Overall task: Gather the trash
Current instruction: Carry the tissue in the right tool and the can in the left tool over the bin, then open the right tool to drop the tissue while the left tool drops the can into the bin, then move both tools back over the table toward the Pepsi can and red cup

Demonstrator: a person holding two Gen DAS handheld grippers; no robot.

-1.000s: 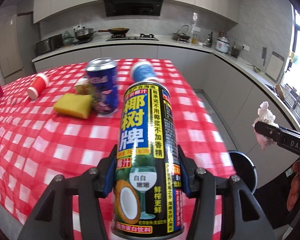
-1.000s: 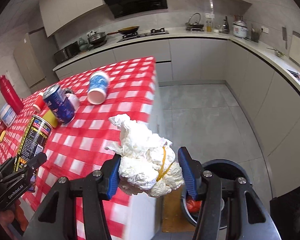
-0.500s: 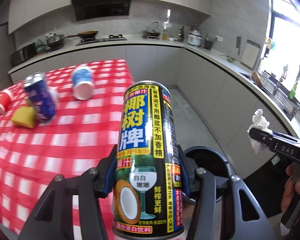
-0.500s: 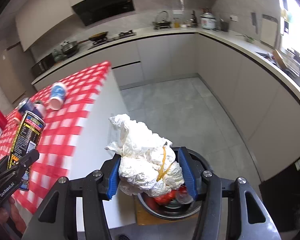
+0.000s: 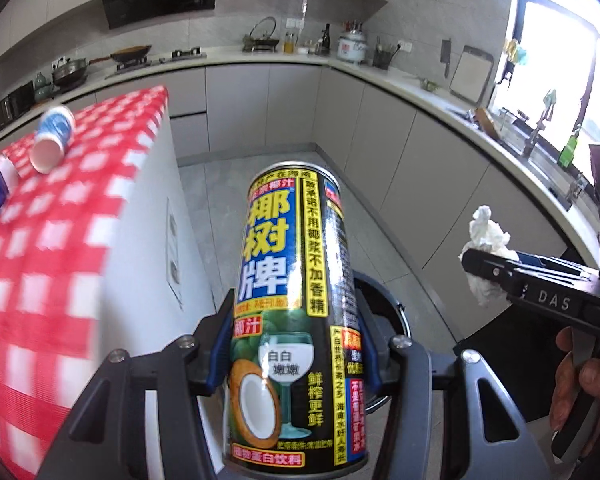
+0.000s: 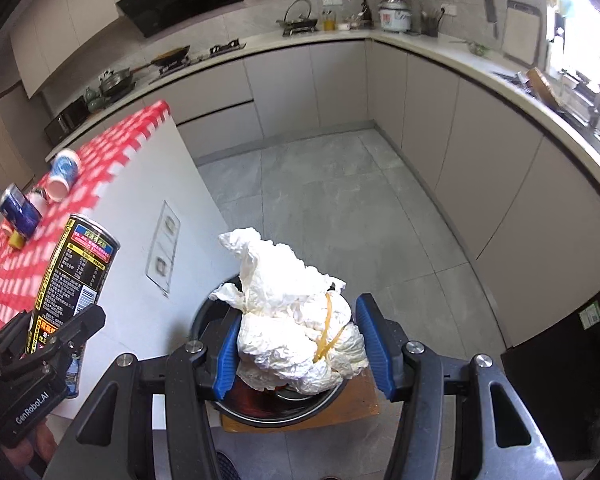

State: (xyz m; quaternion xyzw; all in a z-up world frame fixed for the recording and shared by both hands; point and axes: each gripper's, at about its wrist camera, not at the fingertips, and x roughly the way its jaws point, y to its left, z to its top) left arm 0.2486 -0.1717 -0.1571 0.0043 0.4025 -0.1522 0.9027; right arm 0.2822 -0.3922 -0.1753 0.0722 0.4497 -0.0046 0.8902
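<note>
The left gripper [image 5: 296, 350] has its blue fingers [image 5: 222, 350] pressed on both sides of a tall black coconut drink can [image 5: 296, 320], which stands upright between them. The can hangs in front of the dark round trash bin [image 6: 276, 410] on the floor, and hides most of it in the left wrist view. The right gripper [image 6: 300, 350] is closed on a crumpled white paper wad [image 6: 296, 320] (a thin yellow strip runs across it), and the wad sits directly above the bin's opening. Something red lies inside the bin, under the paper. The bin stands on a brown board, just beside the white end wall of the desk [image 6: 112, 160] with the red and white checked cloth. On the desk, well away from the bin, a blue and white paper cup [image 6: 62, 176] lies on its side, and a blue can [image 6: 20, 212] is near it. A person's hand [image 5: 584, 376] holds the handle of the right gripper.
</note>
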